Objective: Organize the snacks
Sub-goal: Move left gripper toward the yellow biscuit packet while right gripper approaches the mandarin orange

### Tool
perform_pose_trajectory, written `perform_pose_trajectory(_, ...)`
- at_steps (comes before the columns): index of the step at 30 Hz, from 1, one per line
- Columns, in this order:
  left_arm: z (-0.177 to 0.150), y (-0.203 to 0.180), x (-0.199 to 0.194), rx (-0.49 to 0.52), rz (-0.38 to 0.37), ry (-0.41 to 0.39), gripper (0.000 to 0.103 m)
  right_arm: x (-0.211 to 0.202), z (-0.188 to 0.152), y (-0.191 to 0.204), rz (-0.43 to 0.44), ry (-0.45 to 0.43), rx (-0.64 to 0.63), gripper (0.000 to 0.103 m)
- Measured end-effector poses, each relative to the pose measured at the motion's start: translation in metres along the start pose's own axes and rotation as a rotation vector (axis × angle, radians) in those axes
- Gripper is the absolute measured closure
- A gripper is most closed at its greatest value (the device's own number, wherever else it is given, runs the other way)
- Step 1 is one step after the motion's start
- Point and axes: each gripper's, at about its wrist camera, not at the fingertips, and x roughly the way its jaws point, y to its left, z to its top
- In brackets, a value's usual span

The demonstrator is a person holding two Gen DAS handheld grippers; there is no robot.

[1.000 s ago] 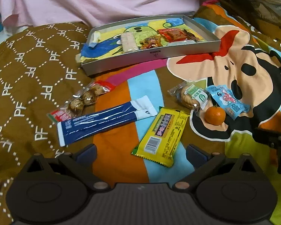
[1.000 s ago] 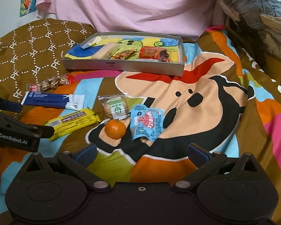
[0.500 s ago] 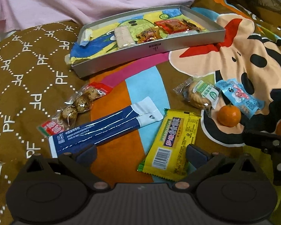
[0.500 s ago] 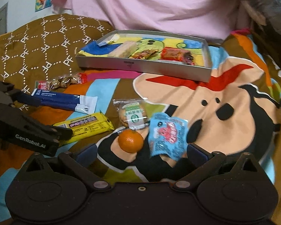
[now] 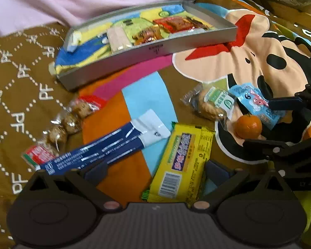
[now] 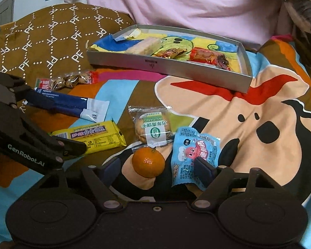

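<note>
Tangerine (image 6: 148, 161) lies between the spread fingers of right claw (image 6: 157, 167); left claw (image 5: 155, 170) gapes over yellow bar (image 5: 181, 161).

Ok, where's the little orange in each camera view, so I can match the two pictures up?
Left wrist: the orange sits right of centre, just beyond the yellow bar.
Right wrist: the orange sits low and central, between the open right tongs.
Shared landmark: the blue packet, right beside the orange in both views.
</note>
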Motion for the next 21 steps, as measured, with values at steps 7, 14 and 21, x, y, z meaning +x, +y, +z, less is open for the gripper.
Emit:
perform_pose_trajectory(7, -0.0005, 0.0015, 0.0037, 0.002, -0.032, 0.022, 0.0, -0.001, 0.0006, 0.0046, 0.019, -0.004, -0.052, 0.032)
perform_pose_trajectory(14, 0.0047, 0.0027, 0.0079, 0.008, -0.06, 0.046, 0.005, -0.0003, -0.0001, 0.01, 0.018, 0.008, -0.114, 0.033)
perform_pose_trajectory(21, 0.0044, 0.0032, 0.0077, 0.016, -0.084, 0.042, 0.014, -0.0028, 0.0007, 0.0089, 0.007, 0.028, -0.136, 0.035)
